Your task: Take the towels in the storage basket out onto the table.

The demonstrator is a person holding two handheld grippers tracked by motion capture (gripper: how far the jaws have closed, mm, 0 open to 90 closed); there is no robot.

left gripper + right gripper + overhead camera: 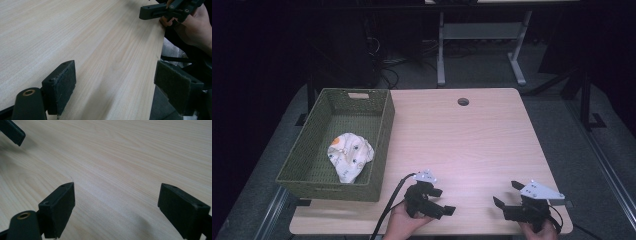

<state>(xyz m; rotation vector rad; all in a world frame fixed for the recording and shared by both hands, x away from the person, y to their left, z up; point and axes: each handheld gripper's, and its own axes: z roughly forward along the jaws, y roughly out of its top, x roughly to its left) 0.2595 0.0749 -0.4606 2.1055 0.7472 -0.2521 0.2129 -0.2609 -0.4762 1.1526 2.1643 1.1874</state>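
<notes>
while both grippers rest near the table's (472, 140) front edge, the crumpled white cloth (350, 156) lies in the green basket (384, 125), long axis running front to back, well left of the left gripper (443, 201). the left gripper and the right gripper (507, 196) gape wide, empty.

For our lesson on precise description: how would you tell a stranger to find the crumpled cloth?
Start at the light wooden table. At its left edge stands a green perforated basket, and the cloth lies inside, toward the near end. It is the soft white bundle with small prints and an orange patch.
</notes>
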